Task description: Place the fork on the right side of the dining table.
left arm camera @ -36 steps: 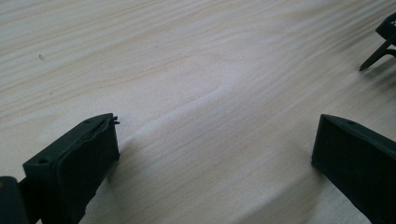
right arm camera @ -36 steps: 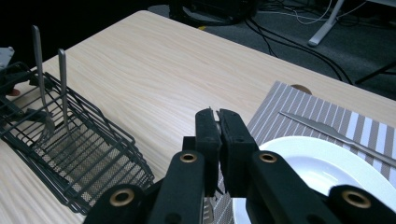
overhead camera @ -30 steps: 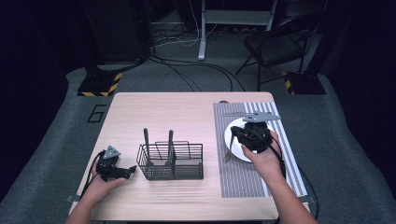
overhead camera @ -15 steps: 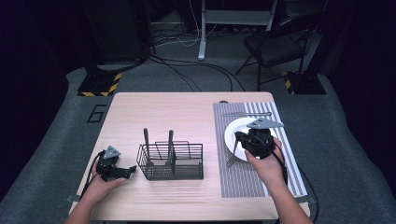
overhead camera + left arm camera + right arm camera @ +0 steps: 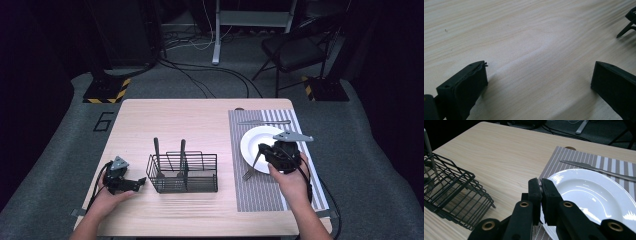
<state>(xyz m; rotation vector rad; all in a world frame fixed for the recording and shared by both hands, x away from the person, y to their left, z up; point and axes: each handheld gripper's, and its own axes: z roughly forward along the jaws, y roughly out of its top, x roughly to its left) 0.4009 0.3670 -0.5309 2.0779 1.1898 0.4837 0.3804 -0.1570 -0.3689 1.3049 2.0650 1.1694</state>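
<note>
My right gripper [image 5: 266,152] hovers over the near left edge of a white plate [image 5: 255,136] on the striped placemat [image 5: 265,195]. It is shut on the handle of a fork [image 5: 251,167], which slants down to the mat left of the plate. In the right gripper view the jaws [image 5: 540,187] pinch a thin strip of metal, with the plate [image 5: 599,192] just beyond. My left gripper [image 5: 139,183] rests on the bare wood at the near left, beside the wire basket [image 5: 185,172]. Its jaws [image 5: 536,82] stand wide apart with nothing between them.
Two utensil handles [image 5: 156,149] stand upright in the black wire basket [image 5: 449,195]. A knife [image 5: 265,122] lies on the mat beyond the plate, and the right gripper view shows this knife [image 5: 594,168] too. A folding chair [image 5: 300,47] and cables are on the floor behind the table.
My right gripper has drifted slightly right and nearer with the fork held. The left gripper has stayed where it was.
</note>
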